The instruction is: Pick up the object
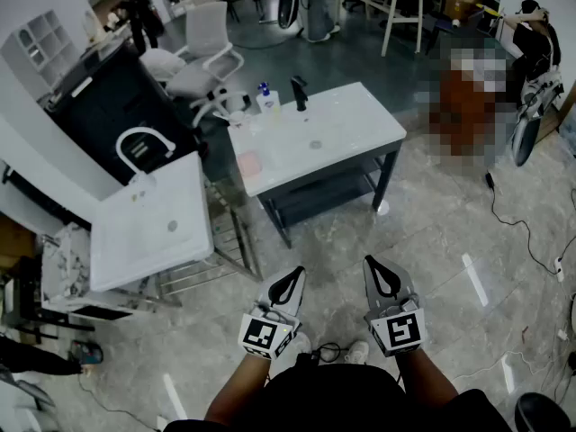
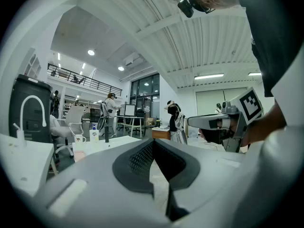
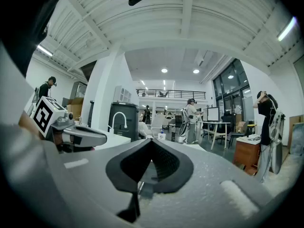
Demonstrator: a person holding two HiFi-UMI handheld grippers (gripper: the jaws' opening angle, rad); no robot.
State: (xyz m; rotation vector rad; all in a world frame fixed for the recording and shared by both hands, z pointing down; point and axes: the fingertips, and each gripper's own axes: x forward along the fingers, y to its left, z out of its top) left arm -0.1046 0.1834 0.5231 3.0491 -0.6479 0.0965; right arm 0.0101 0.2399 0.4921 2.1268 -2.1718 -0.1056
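No brand or word is legible to me. The only print is the black-and-white square marker on each cube (image 1: 264, 334), and the label on the blue-capped bottle (image 1: 265, 98) is too small to read.

Both tongs are held low, close to the body. The left gripper (image 1: 296, 275) has its jaws together, tips meeting on themselves. The right gripper (image 1: 372, 266) is closed on itself as well, just beside the left one.

The object to pick up should be among the small things on the white table (image 1: 360, 124) ahead, well apart from both grippers; I cannot tell which one is meant. The bottle and a black upright item (image 1: 299, 92) stand at the far edge. A pink pad (image 1: 249, 163) lies near the left edge.

To the left stands a white sink unit (image 1: 153, 232) with a curved white faucet (image 1: 144, 142), its corner near the table's left end. Behind it are a dark cabinet (image 1: 112, 115) and white office chairs (image 1: 205, 48).

Between me and the table the tiled floor (image 1: 432, 232) lies open. Cables (image 1: 531, 241) trail along the right, where a person (image 1: 537, 34) stands at the far edge.
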